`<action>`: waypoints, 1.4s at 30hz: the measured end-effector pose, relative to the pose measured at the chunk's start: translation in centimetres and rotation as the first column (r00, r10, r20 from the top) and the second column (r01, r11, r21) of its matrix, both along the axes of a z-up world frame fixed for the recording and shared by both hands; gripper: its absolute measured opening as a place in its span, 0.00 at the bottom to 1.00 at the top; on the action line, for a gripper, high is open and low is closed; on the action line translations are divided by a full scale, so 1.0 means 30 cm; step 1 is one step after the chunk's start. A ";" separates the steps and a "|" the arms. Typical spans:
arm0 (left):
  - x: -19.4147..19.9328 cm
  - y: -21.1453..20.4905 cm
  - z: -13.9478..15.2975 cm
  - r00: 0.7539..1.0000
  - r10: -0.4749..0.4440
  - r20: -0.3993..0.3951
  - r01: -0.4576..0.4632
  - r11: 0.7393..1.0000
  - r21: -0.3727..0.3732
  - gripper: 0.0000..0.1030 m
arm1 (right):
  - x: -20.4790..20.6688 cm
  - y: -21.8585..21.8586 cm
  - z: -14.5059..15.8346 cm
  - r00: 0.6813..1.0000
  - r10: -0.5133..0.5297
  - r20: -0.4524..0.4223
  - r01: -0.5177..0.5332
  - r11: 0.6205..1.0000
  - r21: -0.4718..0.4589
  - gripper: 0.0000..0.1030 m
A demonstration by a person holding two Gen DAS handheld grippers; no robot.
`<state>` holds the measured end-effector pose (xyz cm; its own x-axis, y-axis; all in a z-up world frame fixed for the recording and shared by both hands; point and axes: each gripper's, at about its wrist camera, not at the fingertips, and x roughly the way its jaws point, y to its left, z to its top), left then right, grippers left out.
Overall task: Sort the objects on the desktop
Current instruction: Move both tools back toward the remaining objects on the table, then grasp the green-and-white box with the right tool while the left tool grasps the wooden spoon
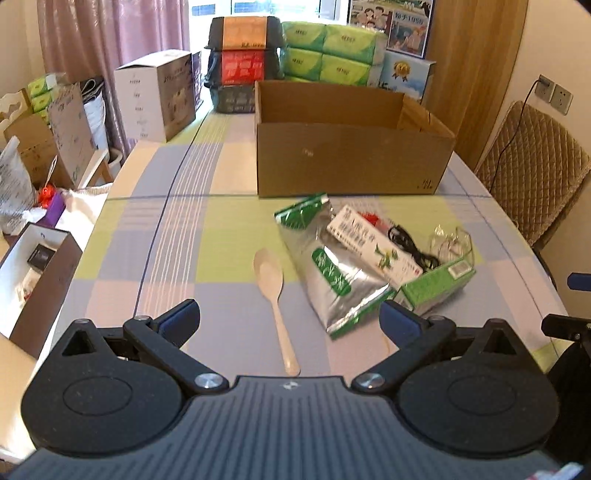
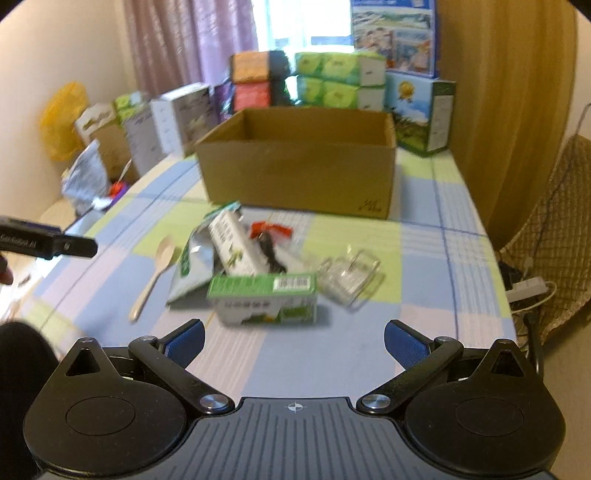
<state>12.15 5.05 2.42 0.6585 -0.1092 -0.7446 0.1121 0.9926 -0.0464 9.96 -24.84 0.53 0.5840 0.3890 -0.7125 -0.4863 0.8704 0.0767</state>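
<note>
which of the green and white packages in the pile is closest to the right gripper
The small green-topped carton with the barcode label, lying at the pile's near edge, straight ahead of the right gripper; the silver pouch sits farther back.

Daylight enters a window (image 1: 295,9) beside a pink curtain (image 1: 110,33). A quilted chair (image 1: 535,170) stands at the table's (image 1: 184,236) right edge.

A cardboard box (image 1: 351,158) stands on the table (image 1: 207,236), with a cluster of items before it: a spoon (image 1: 275,295) at left, a foil pouch (image 1: 332,266) beside it, a small carton (image 1: 436,288) and clear packaging (image 1: 452,240) at right.
</note>
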 end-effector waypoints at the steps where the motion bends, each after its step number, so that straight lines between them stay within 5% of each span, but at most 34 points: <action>1: -0.006 0.001 -0.007 1.000 0.001 -0.002 -0.001 1.000 0.002 0.99 | -0.002 0.002 -0.006 1.000 0.005 -0.003 -0.005 1.000 -0.006 0.98; 11: 0.002 -0.005 -0.074 0.998 -0.044 -0.043 0.045 0.998 0.036 0.98 | 0.037 0.111 -0.056 0.962 0.271 0.026 -0.265 0.953 -0.145 0.97; 16: 0.064 -0.019 -0.115 0.987 -0.144 -0.067 0.150 0.985 0.088 0.97 | 0.078 0.191 -0.111 0.872 0.489 0.033 -0.457 0.835 -0.308 0.96; 19: 0.113 -0.029 -0.151 0.971 -0.214 -0.104 0.227 0.964 0.139 0.93 | 0.120 0.237 -0.159 0.808 0.589 -0.009 -0.544 0.740 -0.395 0.83; 28: 0.269 -0.011 -0.270 0.955 -0.248 -0.162 0.275 0.945 0.178 0.80 | 0.237 0.334 -0.278 0.671 0.734 -0.104 -0.664 0.533 -0.525 0.71; 33: 0.319 -0.010 -0.305 0.956 -0.243 -0.167 0.269 0.951 0.155 0.76 | 0.286 0.365 -0.336 0.625 0.764 -0.161 -0.701 0.459 -0.546 0.50; 38: 0.338 -0.011 -0.321 0.957 -0.235 -0.172 0.259 0.957 0.131 0.76 | 0.291 0.368 -0.344 0.622 0.760 -0.189 -0.711 0.448 -0.542 0.40; 42: 0.327 -0.011 -0.323 0.960 -0.222 -0.173 0.244 0.963 0.116 0.76 | 0.276 0.359 -0.324 0.670 0.706 -0.231 -0.706 0.510 -0.492 0.28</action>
